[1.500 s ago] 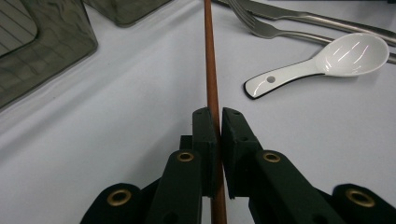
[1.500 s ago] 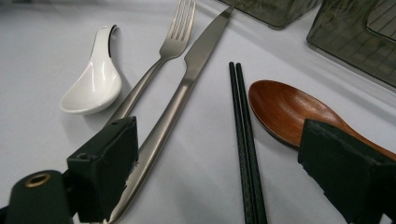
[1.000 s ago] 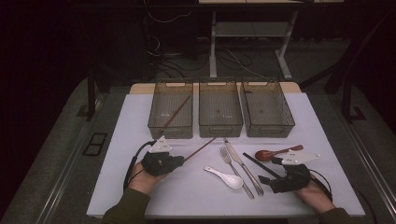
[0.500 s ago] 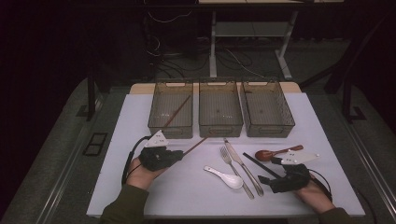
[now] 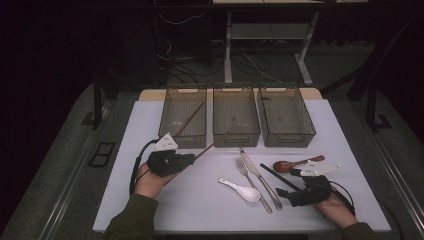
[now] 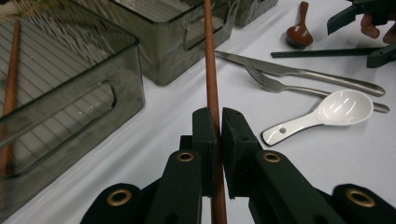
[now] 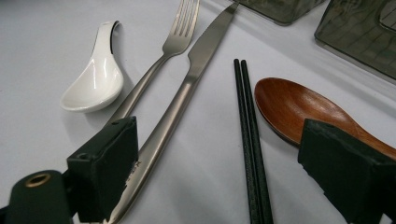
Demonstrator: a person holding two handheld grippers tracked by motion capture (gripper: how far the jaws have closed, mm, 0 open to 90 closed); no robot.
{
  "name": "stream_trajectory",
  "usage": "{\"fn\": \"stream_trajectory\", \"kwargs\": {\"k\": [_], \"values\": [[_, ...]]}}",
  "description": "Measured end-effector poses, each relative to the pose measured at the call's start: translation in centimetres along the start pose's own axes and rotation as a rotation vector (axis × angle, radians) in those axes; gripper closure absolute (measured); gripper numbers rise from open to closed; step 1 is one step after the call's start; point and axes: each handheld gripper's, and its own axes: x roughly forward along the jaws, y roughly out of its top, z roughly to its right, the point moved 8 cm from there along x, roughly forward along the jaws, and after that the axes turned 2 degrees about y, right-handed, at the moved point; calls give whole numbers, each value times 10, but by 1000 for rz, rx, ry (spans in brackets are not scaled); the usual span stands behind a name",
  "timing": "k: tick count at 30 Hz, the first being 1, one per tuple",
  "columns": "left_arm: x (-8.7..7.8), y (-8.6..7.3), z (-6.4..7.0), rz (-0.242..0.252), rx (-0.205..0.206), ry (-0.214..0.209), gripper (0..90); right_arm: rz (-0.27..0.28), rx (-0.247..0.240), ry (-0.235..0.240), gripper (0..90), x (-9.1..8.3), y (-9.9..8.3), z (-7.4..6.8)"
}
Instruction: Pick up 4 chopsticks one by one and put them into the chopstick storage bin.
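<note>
Left gripper (image 6: 215, 140) is what I watch first: its jaws are clamped flat on a brown wooden chopstick (image 6: 211, 79), pinched near one end so that most of its length runs out ahead toward the bins. From the high view I see that stick (image 5: 212, 146) angled off the white table (image 5: 125, 165), its far tip close to the front wall of the middle bin (image 5: 236, 137). A matching chopstick (image 5: 189, 120) already lies aslant in the left bin (image 5: 170, 135).

I judge the stick light, stiff and smooth. With the grip this far back, it may pivot or slide between the flat pads if I swing fast. A hold nearer the middle would steady it, though the present one looks firm enough for a slow carry.

My right gripper (image 7: 233, 172) has its jaws spread wide with nothing between them, hovering low above the pair of black chopsticks (image 7: 250, 140), with the wooden spoon (image 7: 294, 109) on one side and the steel knife (image 7: 187, 88) on the other. The fork (image 7: 163, 60) and white ceramic spoon (image 7: 95, 77) lie beyond.

There is faint stamped lettering on the knife handle beside the jaw; I cannot read it. I find no other labels.
</note>
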Motion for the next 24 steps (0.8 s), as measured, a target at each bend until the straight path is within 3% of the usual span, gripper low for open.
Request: {"fn": "stream_trajectory", "kwargs": {"k": [14, 24], "values": [[2, 21, -14, 18, 11, 12, 837, -5, 0, 2, 120, 0, -1, 0], [2, 40, -31, 33, 8, 31, 836, -4, 4, 1, 121, 1, -1, 0]]}}
